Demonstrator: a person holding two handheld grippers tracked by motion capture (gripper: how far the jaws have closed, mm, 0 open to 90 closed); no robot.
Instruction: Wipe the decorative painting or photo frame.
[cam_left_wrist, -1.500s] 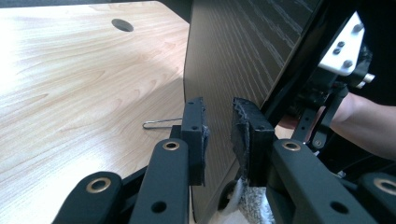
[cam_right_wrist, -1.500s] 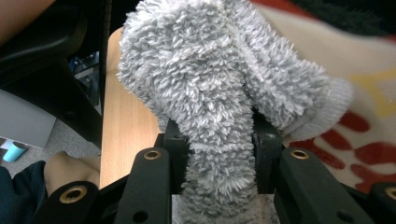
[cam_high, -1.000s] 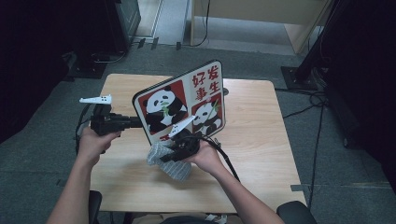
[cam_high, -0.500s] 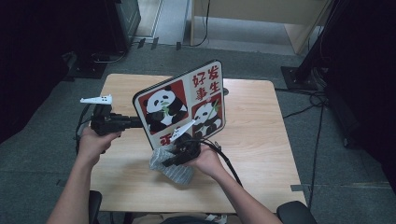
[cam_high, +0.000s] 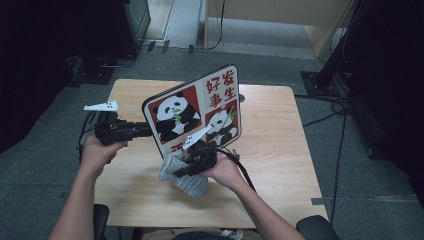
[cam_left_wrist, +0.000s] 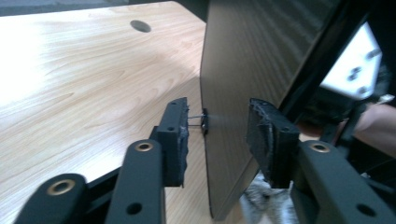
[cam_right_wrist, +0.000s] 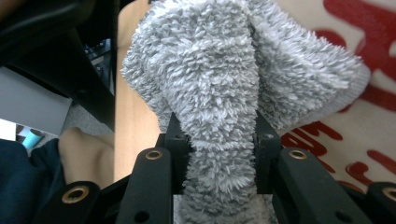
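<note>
Panda artwork and red Chinese characters cover the face of a flat board (cam_high: 197, 112) that stands tilted on edge over the middle of the wooden table (cam_high: 280, 150). In the high view the left gripper (cam_high: 142, 130) meets the board's left edge, held level by the left hand (cam_high: 97, 150). The left gripper view shows the board's dark back (cam_left_wrist: 243, 70) edge-on between the two jaws; those jaws have just been opening, and now both pads stand off the board with a gap on either side, so the grip is released, though the board remains between them. A small metal clip-like piece sits on the board's edge beside the left pad.

Just below the board's lower edge, the right gripper (cam_high: 182, 167) is clenched on a grey fluffy cloth (cam_high: 187, 177), which bunches under the right hand (cam_high: 225, 170) and rests on the tabletop. In the right gripper view, the cloth (cam_right_wrist: 219, 107) is pinched tightly between the jaws and fans out above them, close against the board's printed red-and-cream face (cam_right_wrist: 355, 56).
</note>
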